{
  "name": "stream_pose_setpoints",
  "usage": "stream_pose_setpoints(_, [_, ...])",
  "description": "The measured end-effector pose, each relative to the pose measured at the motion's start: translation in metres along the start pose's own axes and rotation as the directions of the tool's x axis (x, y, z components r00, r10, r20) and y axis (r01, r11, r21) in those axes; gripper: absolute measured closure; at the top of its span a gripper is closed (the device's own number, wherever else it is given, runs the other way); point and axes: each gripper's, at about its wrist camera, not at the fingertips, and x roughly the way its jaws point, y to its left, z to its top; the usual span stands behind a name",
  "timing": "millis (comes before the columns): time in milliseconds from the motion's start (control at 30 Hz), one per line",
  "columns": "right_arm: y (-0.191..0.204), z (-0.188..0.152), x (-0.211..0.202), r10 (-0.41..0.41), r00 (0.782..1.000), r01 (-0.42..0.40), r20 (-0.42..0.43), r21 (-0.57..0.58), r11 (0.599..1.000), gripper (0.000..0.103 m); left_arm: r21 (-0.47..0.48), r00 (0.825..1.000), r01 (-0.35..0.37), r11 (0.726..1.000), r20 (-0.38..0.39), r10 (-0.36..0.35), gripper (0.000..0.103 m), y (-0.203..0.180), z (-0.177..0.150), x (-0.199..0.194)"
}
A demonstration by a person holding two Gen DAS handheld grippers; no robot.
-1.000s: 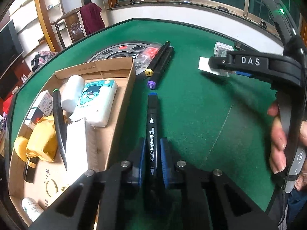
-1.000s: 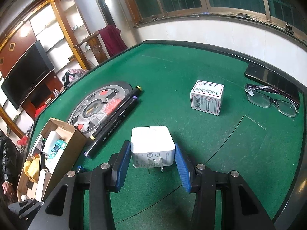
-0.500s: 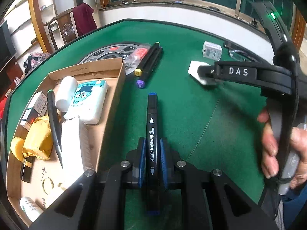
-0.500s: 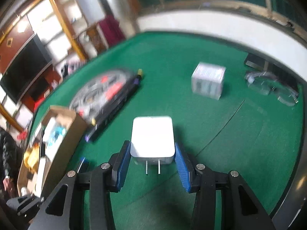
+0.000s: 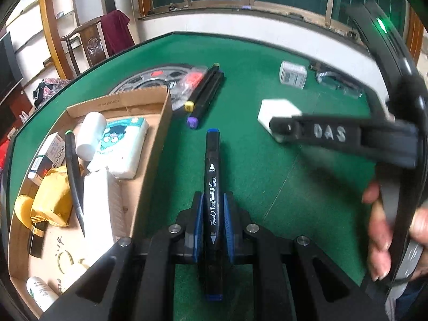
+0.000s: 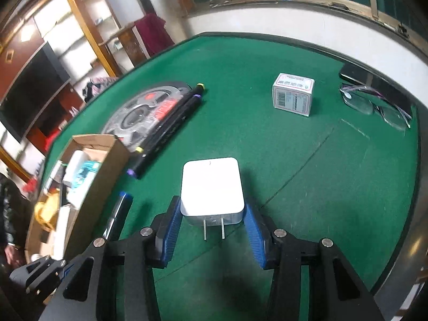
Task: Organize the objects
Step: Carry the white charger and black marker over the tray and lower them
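My left gripper point(image 5: 212, 200) is shut on a black marker with a blue cap point(image 5: 212, 165), which points forward over the green table just right of the cardboard box point(image 5: 157, 144). My right gripper point(image 6: 211, 206) is shut on a white charger plug point(image 6: 211, 184), its two prongs facing the camera, held a little above the felt. In the left wrist view the charger point(image 5: 278, 108) shows at the tip of the right gripper's black finger, with a person's hand on the handle. The marker's blue end point(image 6: 124, 196) lies left of the charger.
The box point(image 6: 107, 165) holds a tissue pack, a white bottle, yellow packets and a pen. Two black markers point(image 6: 171, 131) lie against a round grey disc point(image 6: 136, 112). A small white carton point(image 6: 293, 96), glasses point(image 6: 374, 104) and a dark phone point(image 6: 374, 83) sit far right.
The right gripper has carried the charger a little leftward, nearer the box and the held marker. The left gripper has stayed about where it was, still gripping the marker.
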Motion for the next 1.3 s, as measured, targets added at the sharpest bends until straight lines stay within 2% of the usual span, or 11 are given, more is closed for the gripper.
stream_pose_setpoints(267, [0.016,0.003,-0.036,0.071,0.995,-0.072,0.067,0.016,0.997,0.054,-0.082,0.993,0.105,0.991,0.063,-0.100,0.089,0.022,0.011,-0.031])
stream_pose_setpoints(500, [0.046,-0.001,-0.055,0.139,0.987,-0.138,0.086,-0.024,0.990,0.054,-0.145,0.986,0.127,0.981,0.124,-0.109,0.089,0.052,0.021,-0.054])
stream_pose_setpoints(667, [0.081,-0.007,-0.061,0.223,0.970,-0.217,0.093,-0.070,0.974,0.054,-0.220,0.988,0.085,0.972,0.147,-0.053,0.089,0.092,0.022,-0.062])
stream_pose_setpoints(833, [0.131,-0.025,-0.057,0.302,0.951,-0.288,0.068,-0.159,0.944,0.054,-0.308,0.994,-0.008,0.951,0.101,0.041,0.089,0.133,0.016,-0.055])
stream_pose_setpoints(1000, [0.173,-0.044,-0.041,0.327,0.945,-0.313,0.027,-0.233,0.921,0.053,-0.365,0.993,-0.070,0.928,0.059,0.098,0.089,0.161,0.010,-0.047])
stream_pose_setpoints(1300, [0.206,-0.077,-0.020,0.314,0.949,-0.306,-0.031,-0.334,0.892,0.053,-0.379,0.992,-0.109,0.919,0.020,0.125,0.089,0.176,0.003,-0.042])
